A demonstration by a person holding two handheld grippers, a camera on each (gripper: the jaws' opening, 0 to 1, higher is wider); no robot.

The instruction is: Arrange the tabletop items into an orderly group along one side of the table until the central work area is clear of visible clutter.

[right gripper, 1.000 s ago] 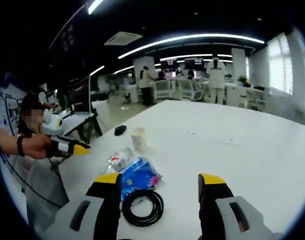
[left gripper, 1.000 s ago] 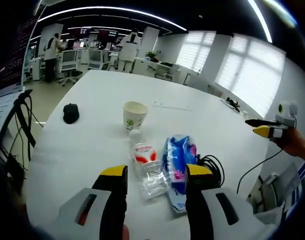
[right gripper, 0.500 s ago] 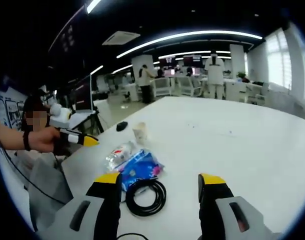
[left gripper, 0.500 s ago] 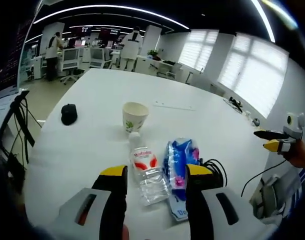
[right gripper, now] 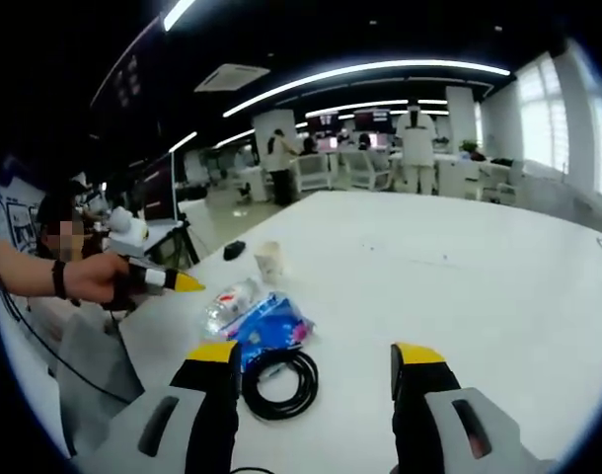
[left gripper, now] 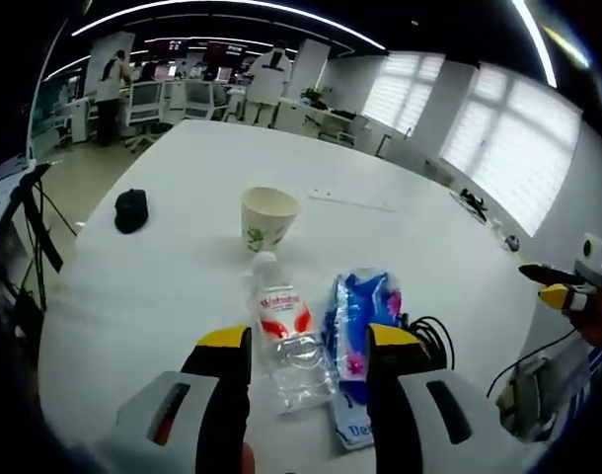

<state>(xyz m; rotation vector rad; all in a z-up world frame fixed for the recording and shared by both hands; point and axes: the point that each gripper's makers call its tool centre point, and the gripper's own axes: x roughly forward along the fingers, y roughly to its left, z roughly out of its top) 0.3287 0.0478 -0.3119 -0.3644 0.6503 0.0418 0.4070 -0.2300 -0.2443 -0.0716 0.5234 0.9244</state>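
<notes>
In the left gripper view, the left gripper [left gripper: 306,346] is hanging open above a bottle [left gripper: 286,336] lying beside a blue packet [left gripper: 360,321], a paper cup [left gripper: 266,217] standing beyond on the white table [left gripper: 183,286].

In the right gripper view, the right gripper [right gripper: 316,360] is hanging open over a coiled black cable [right gripper: 279,383] touching the packet.

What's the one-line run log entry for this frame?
left gripper: open, over clear plastic bottle | right gripper: open, empty | blue snack packet, black cable coil, paper cup grouped
</notes>
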